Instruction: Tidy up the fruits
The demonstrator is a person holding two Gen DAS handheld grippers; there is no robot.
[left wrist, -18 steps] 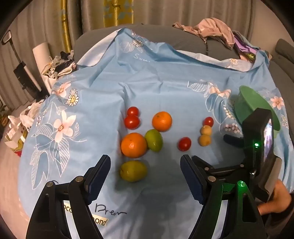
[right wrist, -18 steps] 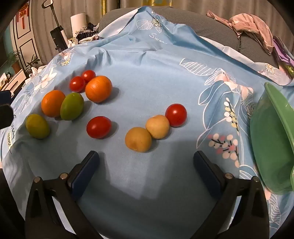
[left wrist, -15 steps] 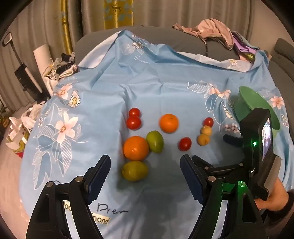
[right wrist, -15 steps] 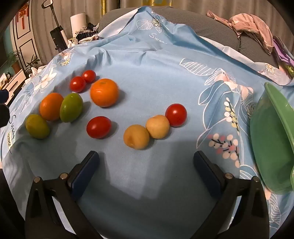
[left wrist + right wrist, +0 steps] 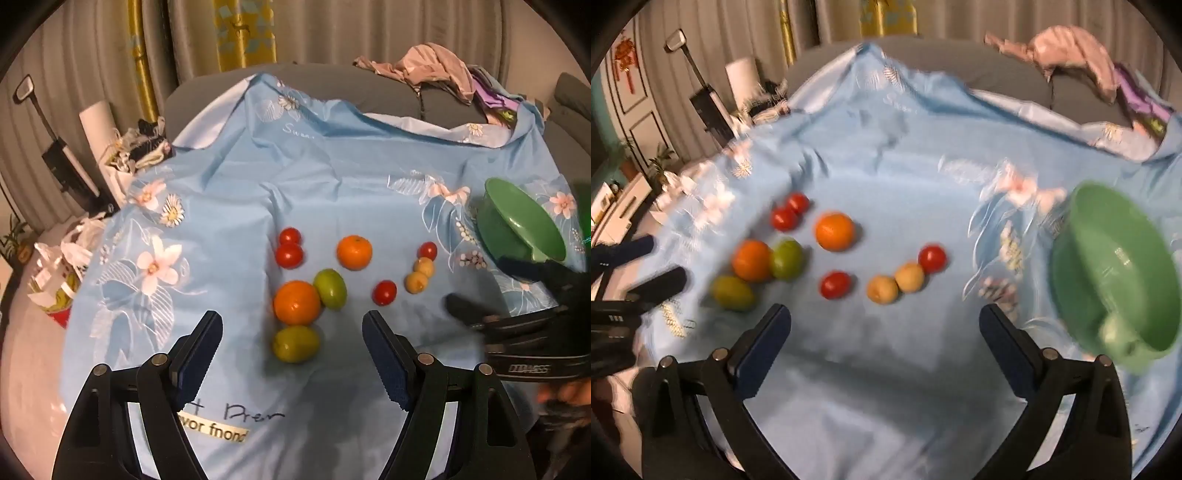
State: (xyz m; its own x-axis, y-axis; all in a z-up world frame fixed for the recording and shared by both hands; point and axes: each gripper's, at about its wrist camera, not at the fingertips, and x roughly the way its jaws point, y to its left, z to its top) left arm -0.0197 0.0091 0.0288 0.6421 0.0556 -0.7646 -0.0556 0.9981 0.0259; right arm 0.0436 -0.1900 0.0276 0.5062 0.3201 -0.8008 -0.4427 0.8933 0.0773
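Nearest the left wrist camera, the left gripper (image 5: 291, 363) hangs wide open over the blue floral cloth (image 5: 332, 177), holding nothing. Just beyond its fingertips lies a green fruit (image 5: 295, 343), touching the large orange (image 5: 296, 302) behind it, which in turn touches a second green fruit (image 5: 330, 288). To the right, the right gripper (image 5: 884, 332) is likewise spread wide and empty, hovering above bare cloth; the right wrist view is smeared with motion blur. Ahead of it sit a lone red tomato (image 5: 835, 284), then two small yellow fruits (image 5: 882, 290) (image 5: 909, 277) touching each other, with another tomato (image 5: 932, 258) beside the farther one. Farther back rests a second orange (image 5: 354, 252), standing apart from the others, and left of it a pair of tomatoes (image 5: 289, 255) (image 5: 290, 236) pressed together. At the right edge of the cloth a green bowl (image 5: 517, 218) tilts on its side, well apart from the fruit. Behind everything, crumpled clothes (image 5: 424, 70) lie on a grey sofa before the curtains.
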